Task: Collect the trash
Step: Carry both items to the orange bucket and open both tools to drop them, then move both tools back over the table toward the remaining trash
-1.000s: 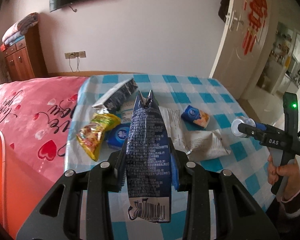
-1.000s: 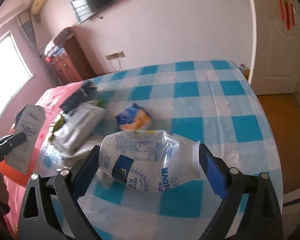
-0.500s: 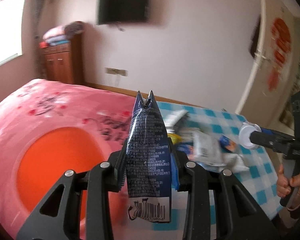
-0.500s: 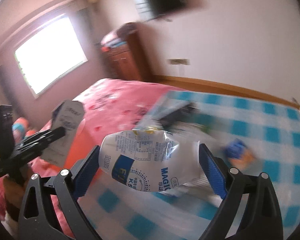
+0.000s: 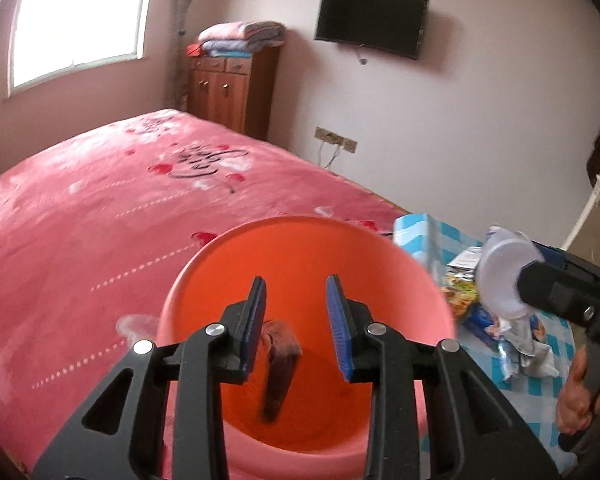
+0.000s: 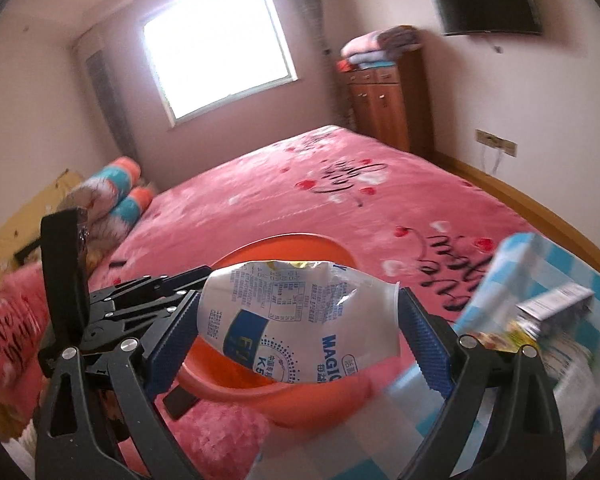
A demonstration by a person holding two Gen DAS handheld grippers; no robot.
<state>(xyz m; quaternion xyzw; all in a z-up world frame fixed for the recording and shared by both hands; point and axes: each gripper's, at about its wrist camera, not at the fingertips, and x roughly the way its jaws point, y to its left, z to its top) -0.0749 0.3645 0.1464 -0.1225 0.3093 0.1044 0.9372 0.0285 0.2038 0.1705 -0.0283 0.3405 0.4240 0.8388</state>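
Nearest, our left gripper (image 5: 296, 322) stood spread and empty over the orange basin (image 5: 416, 284); a dark wrapper (image 5: 278, 368) lay inside it. Our right gripper (image 6: 300, 336) pinched a white bottle (image 6: 300, 320) just above the basin, not yet dropped. Beyond the basin, several wrappers (image 5: 512, 340) remained on the checked tabletop (image 5: 540, 384).

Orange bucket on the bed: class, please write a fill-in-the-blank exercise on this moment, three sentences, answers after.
1. The left gripper hangs over the orange bucket with its jaws ____.
2. The right gripper is shut on a crumpled white ____.
3. The bucket stands on a bed whose cover is ____ in colour.

Missing words: open; bottle; pink
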